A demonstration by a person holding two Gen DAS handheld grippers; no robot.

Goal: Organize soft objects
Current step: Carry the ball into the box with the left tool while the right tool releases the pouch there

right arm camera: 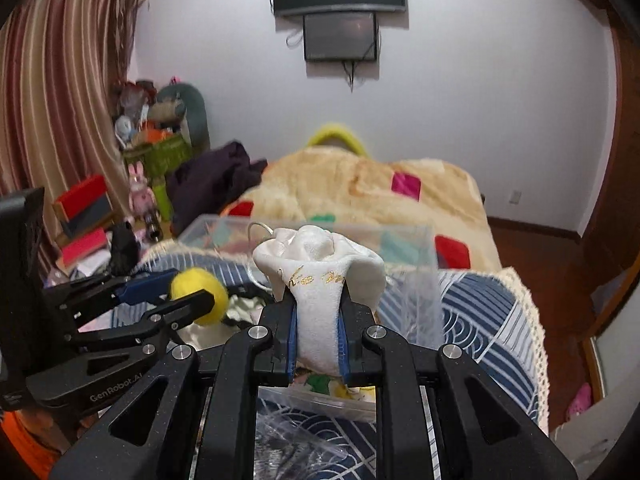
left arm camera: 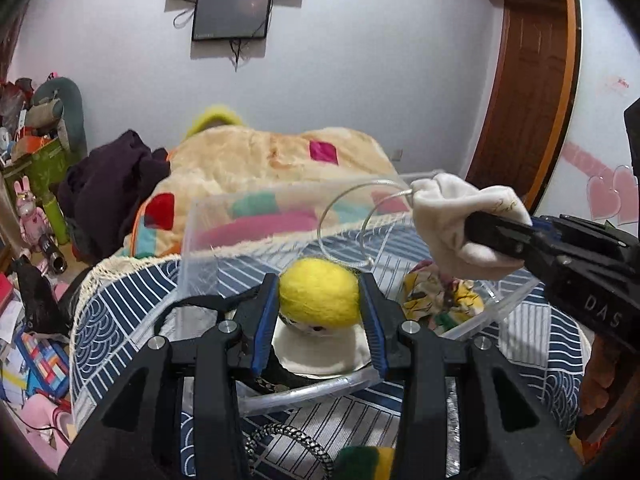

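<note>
the yellow felt ball (left arm camera: 319, 292) sits clamped between the left tool (left arm camera: 320, 300) pads at frame centre, above the clear plastic bin (left arm camera: 200, 232). right of it, the white pouch (right arm camera: 320, 292) is pinched in the right tool (right arm camera: 318, 344), over the same bin on the patterned worktop (left arm camera: 120, 300).

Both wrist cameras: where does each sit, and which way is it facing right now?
Left wrist view: sits behind the left tool, facing the far wall; its fingers grip the yellow felt ball over the clear plastic bin; the right tool enters from the right.
Right wrist view: sits behind the right tool, facing the same wall; it clamps the white pouch; the left tool shows at left.
Shared: ball, pouch, bin, bed blanket, wall screens.
</note>
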